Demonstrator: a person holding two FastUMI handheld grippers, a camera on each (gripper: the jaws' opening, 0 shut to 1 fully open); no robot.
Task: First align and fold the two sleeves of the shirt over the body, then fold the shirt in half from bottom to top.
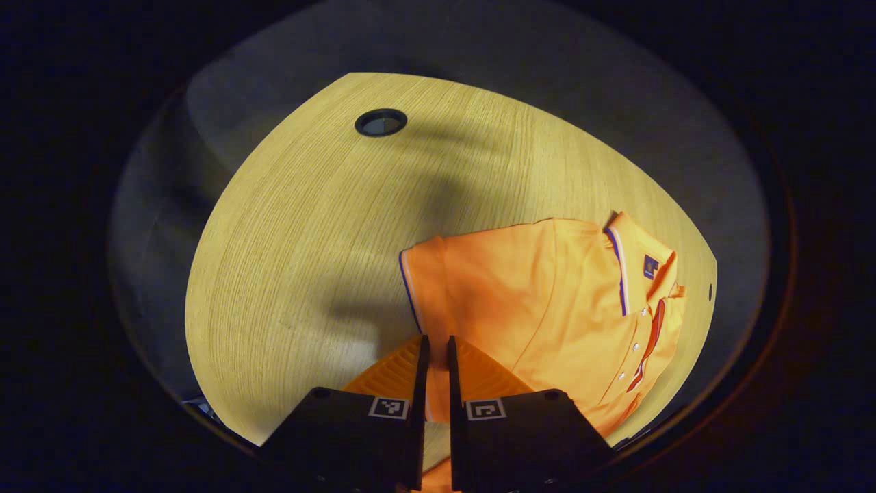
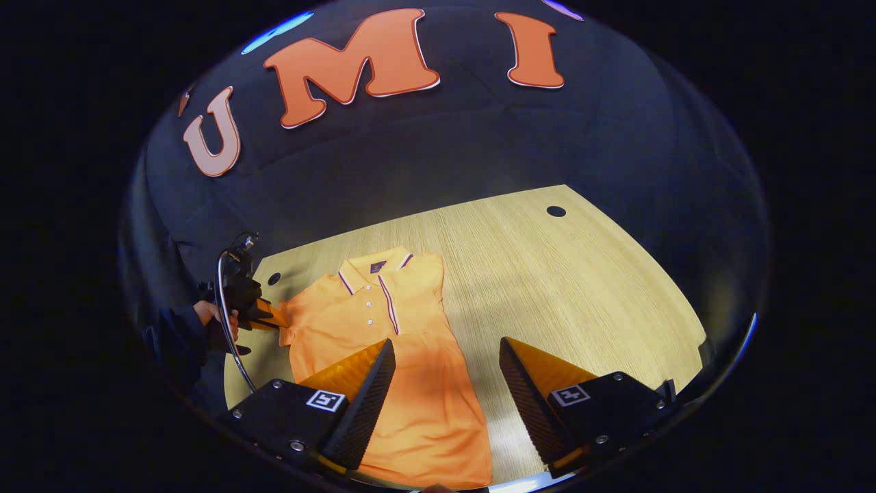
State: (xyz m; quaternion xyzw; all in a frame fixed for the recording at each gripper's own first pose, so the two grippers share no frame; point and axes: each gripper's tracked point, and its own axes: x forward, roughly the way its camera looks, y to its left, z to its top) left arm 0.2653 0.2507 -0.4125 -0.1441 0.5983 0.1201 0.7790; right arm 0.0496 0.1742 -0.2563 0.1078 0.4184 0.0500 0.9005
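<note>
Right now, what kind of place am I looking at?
Probably a recording booth, not a home: a bare wooden table against a black cloth wall, with one orange shirt laid out and a person's hand holding a gripper at its sleeve.

The shirt (image 2: pixel 404 370) has its bottom hem cut off by the lower edge in the right gripper view, and 1 finger (image 2: pixel 359 404) hides part of its side. In the left gripper view, the left gripper (image 1: pixel 434 356) covers whatever cloth sits between its nearly closed fingers, so can't tell if it's actually pinching any.
</note>
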